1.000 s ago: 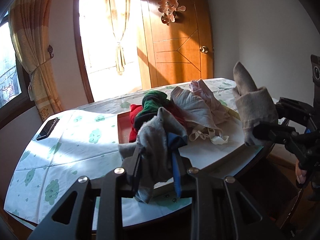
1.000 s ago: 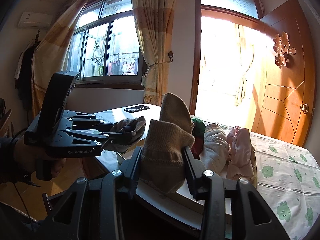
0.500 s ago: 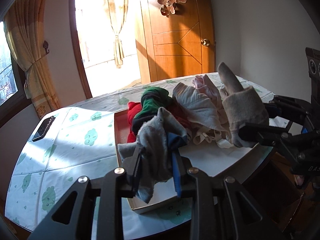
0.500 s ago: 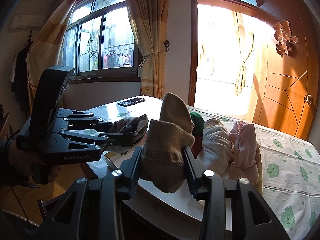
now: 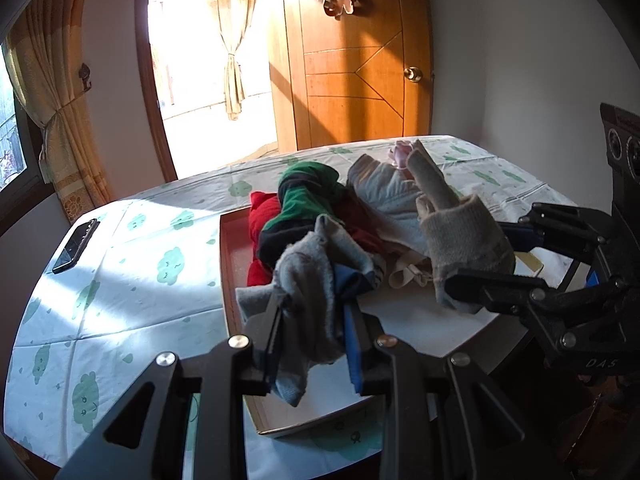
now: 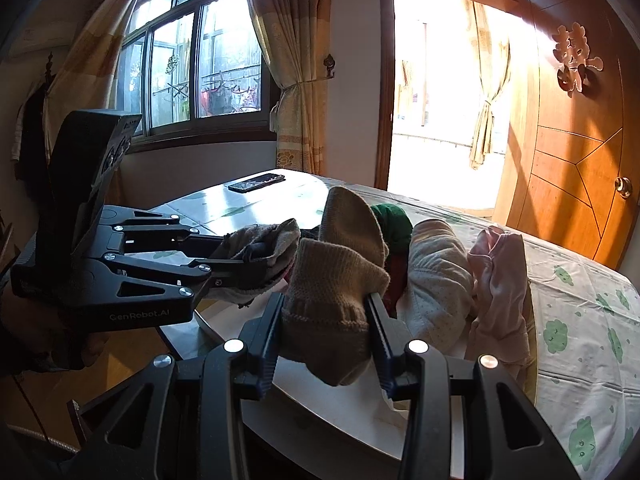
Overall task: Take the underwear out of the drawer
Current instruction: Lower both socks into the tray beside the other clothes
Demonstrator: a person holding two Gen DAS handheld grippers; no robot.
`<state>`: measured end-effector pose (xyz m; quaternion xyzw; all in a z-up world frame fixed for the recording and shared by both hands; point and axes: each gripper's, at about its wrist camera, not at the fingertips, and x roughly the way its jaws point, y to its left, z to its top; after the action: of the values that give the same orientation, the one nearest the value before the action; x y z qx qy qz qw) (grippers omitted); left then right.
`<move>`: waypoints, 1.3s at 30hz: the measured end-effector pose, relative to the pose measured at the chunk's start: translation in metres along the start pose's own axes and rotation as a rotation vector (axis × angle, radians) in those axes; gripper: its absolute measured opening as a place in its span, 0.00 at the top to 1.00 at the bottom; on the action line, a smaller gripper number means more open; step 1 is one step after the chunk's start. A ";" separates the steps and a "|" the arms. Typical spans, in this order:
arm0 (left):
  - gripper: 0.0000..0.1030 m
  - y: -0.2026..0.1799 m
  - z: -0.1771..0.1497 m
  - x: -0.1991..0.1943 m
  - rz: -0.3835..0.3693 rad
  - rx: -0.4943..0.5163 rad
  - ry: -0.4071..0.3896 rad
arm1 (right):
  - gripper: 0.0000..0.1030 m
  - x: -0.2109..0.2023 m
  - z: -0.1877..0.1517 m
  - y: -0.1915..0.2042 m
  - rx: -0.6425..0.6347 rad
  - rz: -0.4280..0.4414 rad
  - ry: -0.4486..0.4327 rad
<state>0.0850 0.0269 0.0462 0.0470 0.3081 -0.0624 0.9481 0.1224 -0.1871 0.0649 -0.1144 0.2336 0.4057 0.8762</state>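
Observation:
A shallow drawer (image 5: 226, 264) lies on the table with a heap of clothes at its far end: red (image 5: 262, 220), green (image 5: 308, 192), pale grey (image 5: 384, 192) and pink (image 6: 500, 280) pieces. In the left wrist view my left gripper (image 5: 314, 308) is shut on a grey garment (image 5: 316, 276) with a blue part, above the drawer's near end. Just to its right, my right gripper (image 5: 476, 260) is shut on a beige knitted sock (image 5: 460, 232). The right wrist view has the sock (image 6: 332, 288) clamped in the right gripper (image 6: 324, 300), with the left gripper (image 6: 256, 264) to its left.
The table (image 5: 120, 280) wears a white cloth printed with green clouds. A dark phone (image 5: 76, 246) lies near its far left edge. A wooden door (image 5: 360, 80) and a bright doorway stand behind. The person's hand (image 6: 36, 332) holds the left gripper.
Both grippers have moved forward over the drawer, closer to the heap of clothes, each keeping its garment. The grips have not altered.

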 end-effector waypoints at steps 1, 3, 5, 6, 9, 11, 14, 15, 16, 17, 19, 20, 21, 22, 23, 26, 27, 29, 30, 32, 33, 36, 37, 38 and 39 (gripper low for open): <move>0.76 0.000 0.001 0.002 -0.004 -0.004 0.007 | 0.58 0.003 0.000 0.000 0.001 0.000 0.009; 0.76 0.002 0.001 0.006 -0.011 -0.012 0.020 | 0.58 0.006 -0.001 -0.002 0.005 0.000 0.025; 0.76 0.003 0.001 0.011 -0.022 -0.021 0.038 | 0.58 0.010 0.000 -0.003 0.008 0.001 0.038; 0.76 0.004 0.001 0.013 -0.030 -0.030 0.047 | 0.58 0.011 0.000 -0.004 0.011 0.002 0.045; 0.76 0.005 0.001 0.020 -0.040 -0.040 0.069 | 0.58 0.018 0.001 -0.005 0.015 0.003 0.072; 0.76 0.005 -0.001 0.022 -0.046 -0.042 0.077 | 0.58 0.021 0.000 -0.005 0.017 0.006 0.083; 0.76 0.003 -0.004 0.025 -0.050 -0.039 0.091 | 0.58 0.029 -0.001 -0.004 0.025 0.011 0.105; 0.76 0.003 -0.004 0.025 -0.051 -0.038 0.096 | 0.58 0.031 -0.002 -0.004 0.025 0.010 0.113; 0.76 0.003 -0.005 0.027 -0.053 -0.037 0.102 | 0.58 0.034 -0.002 -0.004 0.024 0.009 0.121; 0.76 0.003 -0.006 0.028 -0.055 -0.038 0.109 | 0.58 0.036 -0.003 -0.003 0.024 0.009 0.129; 0.76 0.004 -0.006 0.031 -0.061 -0.045 0.121 | 0.58 0.040 -0.004 -0.004 0.027 0.009 0.146; 0.76 0.005 -0.007 0.033 -0.064 -0.050 0.128 | 0.58 0.043 -0.005 -0.004 0.029 0.006 0.156; 0.76 0.007 -0.007 0.034 -0.067 -0.056 0.133 | 0.58 0.045 -0.005 -0.004 0.033 0.006 0.165; 0.76 0.009 -0.007 0.036 -0.071 -0.063 0.138 | 0.58 0.047 -0.007 -0.005 0.038 0.008 0.173; 0.76 0.010 -0.007 0.036 -0.073 -0.069 0.141 | 0.58 0.049 -0.007 -0.006 0.044 0.011 0.179; 0.76 0.014 -0.007 0.037 -0.066 -0.074 0.149 | 0.58 0.053 -0.008 -0.008 0.060 0.020 0.195; 0.76 0.014 -0.008 0.037 -0.061 -0.073 0.153 | 0.58 0.055 -0.009 -0.008 0.061 0.021 0.204; 0.76 0.016 -0.010 0.037 -0.055 -0.079 0.160 | 0.58 0.059 -0.011 -0.007 0.059 0.023 0.219; 0.76 0.018 -0.011 0.038 -0.055 -0.082 0.165 | 0.58 0.060 -0.012 -0.005 0.059 0.028 0.226; 0.76 0.019 -0.012 0.039 -0.053 -0.082 0.169 | 0.58 0.063 -0.013 -0.003 0.057 0.035 0.237; 0.76 0.019 -0.012 0.039 -0.052 -0.080 0.171 | 0.58 0.064 -0.014 -0.001 0.053 0.037 0.240; 0.76 0.018 -0.013 0.040 -0.051 -0.079 0.170 | 0.58 0.065 -0.015 0.003 0.046 0.047 0.249; 0.76 0.018 -0.013 0.040 -0.049 -0.076 0.169 | 0.58 0.066 -0.014 0.005 0.044 0.049 0.251; 0.76 0.017 -0.014 0.040 -0.047 -0.073 0.167 | 0.58 0.066 -0.014 0.006 0.041 0.049 0.252; 0.76 0.016 -0.015 0.040 -0.044 -0.069 0.165 | 0.58 0.067 -0.014 0.007 0.039 0.049 0.255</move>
<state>0.1107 0.0411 0.0119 0.0124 0.3883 -0.0686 0.9189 0.1506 -0.1436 0.0190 -0.1423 0.3537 0.4045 0.8313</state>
